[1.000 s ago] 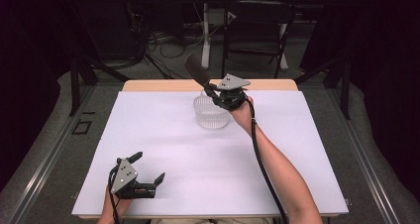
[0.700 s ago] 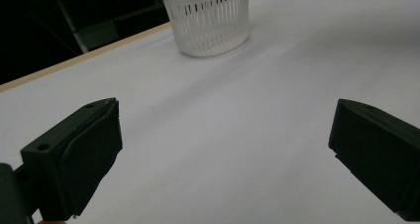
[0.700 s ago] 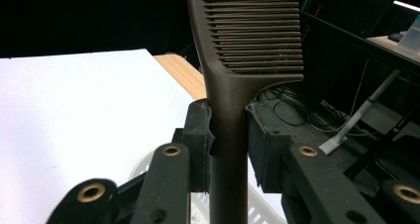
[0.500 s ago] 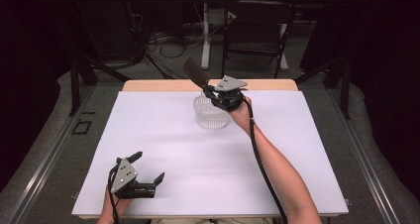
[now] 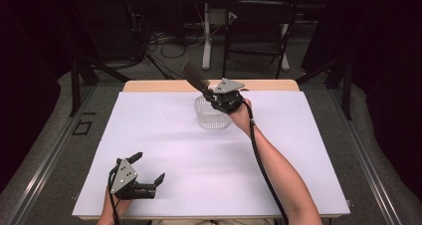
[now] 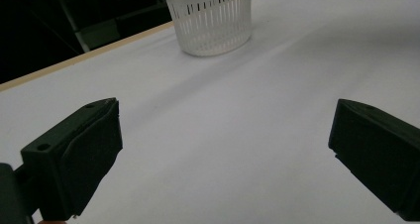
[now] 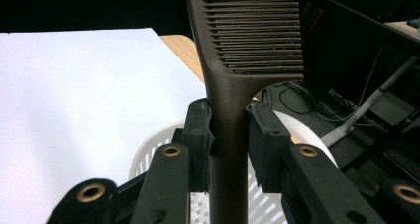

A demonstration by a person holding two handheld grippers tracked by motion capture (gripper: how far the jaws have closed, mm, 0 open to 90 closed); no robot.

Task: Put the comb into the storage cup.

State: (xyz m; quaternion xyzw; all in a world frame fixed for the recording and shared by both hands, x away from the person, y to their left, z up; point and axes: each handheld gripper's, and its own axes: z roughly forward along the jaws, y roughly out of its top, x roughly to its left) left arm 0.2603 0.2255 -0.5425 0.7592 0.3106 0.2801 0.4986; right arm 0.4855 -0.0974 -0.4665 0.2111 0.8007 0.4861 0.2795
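Note:
A dark brown comb (image 7: 233, 75) sticks up from my right gripper (image 7: 229, 135), whose jaws are shut on its handle. In the high view that right gripper (image 5: 215, 94) hovers over the white slotted basket (image 5: 211, 116) at the table's far middle, and the comb (image 5: 195, 78) slants up and left above the rim. Below the jaws lies the basket (image 7: 148, 149). My left gripper (image 5: 148, 169) rests near the front left edge of the table, open and holding nothing. From there the basket (image 6: 210, 18) stands far ahead between the left gripper's (image 6: 225, 154) spread jaws.
A white sheet (image 5: 169, 150) covers the table, with a wooden strip (image 5: 159, 85) bare along the far edge. Chairs, table legs and cables stand on the dark floor beyond. The right gripper's cable (image 5: 263, 170) trails along the forearm.
The right gripper with the comb has shifted slightly over the basket. The left gripper has stayed in place.

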